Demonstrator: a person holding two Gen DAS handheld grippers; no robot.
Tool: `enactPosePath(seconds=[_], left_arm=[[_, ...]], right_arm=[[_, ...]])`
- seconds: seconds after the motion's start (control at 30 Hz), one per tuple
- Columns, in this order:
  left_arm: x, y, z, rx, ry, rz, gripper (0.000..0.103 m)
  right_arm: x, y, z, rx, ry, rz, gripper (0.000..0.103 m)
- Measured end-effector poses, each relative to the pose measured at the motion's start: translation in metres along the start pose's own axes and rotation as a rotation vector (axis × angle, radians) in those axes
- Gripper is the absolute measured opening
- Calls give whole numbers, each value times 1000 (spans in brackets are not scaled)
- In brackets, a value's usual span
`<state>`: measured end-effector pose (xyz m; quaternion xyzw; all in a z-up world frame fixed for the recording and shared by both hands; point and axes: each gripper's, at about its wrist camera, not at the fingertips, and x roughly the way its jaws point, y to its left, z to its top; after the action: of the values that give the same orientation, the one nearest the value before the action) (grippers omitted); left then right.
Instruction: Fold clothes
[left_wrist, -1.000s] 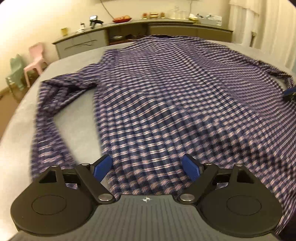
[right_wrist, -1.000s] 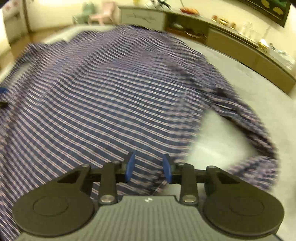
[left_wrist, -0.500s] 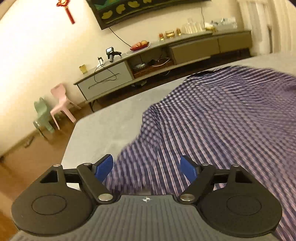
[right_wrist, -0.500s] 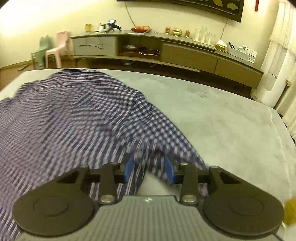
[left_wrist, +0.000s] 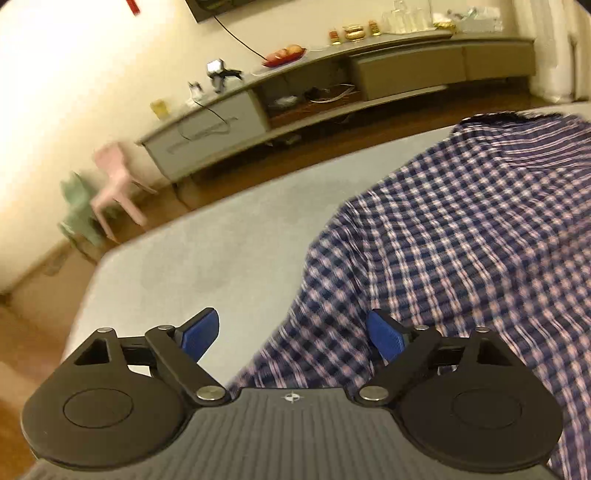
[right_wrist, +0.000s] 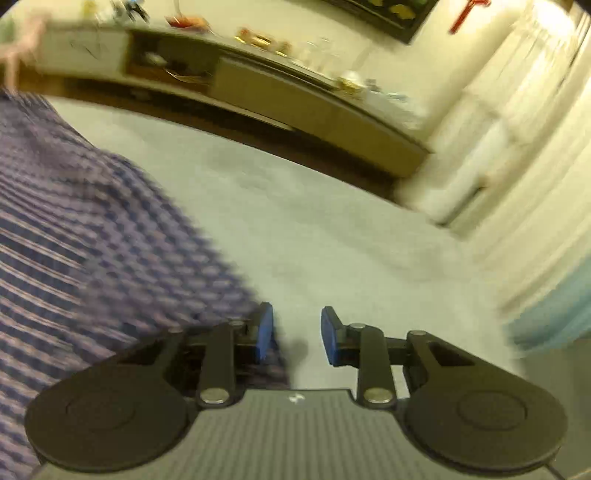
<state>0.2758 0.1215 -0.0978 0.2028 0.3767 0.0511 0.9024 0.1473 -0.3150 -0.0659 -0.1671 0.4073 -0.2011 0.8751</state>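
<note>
A blue, white and pink checked shirt (left_wrist: 461, 236) lies spread on the grey bed (left_wrist: 207, 243). In the left wrist view my left gripper (left_wrist: 295, 338) is open wide and empty, low over the shirt's left edge; cloth lies between and under the blue pads. In the right wrist view the shirt (right_wrist: 85, 240) fills the left side. My right gripper (right_wrist: 295, 334) is open and empty over the bare bed just past the shirt's right edge; its left pad (right_wrist: 264, 330) is beside the cloth.
A long low TV cabinet (left_wrist: 332, 85) with small items stands by the far wall. A pink chair (left_wrist: 114, 184) and a green chair (left_wrist: 79, 214) stand on the wooden floor to the left. Curtains (right_wrist: 517, 129) hang on the right. The bed's left edge (left_wrist: 86, 295) is near.
Both grippers have swung outward from the shirt's middle: the left toward the left edge, the right toward the right edge. The right gripper's pads have opened wider. The view is blurred by motion.
</note>
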Motion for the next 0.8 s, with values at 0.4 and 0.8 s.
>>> enactPosePath(seconds=[0.4, 0.8], left_arm=[[-175, 2, -114, 19, -87, -267, 84], [-314, -42, -251, 264, -118, -389, 85]], right_arm=[[-122, 37, 10, 64, -61, 654, 33], [-177, 37, -35, -68, -9, 480, 40]])
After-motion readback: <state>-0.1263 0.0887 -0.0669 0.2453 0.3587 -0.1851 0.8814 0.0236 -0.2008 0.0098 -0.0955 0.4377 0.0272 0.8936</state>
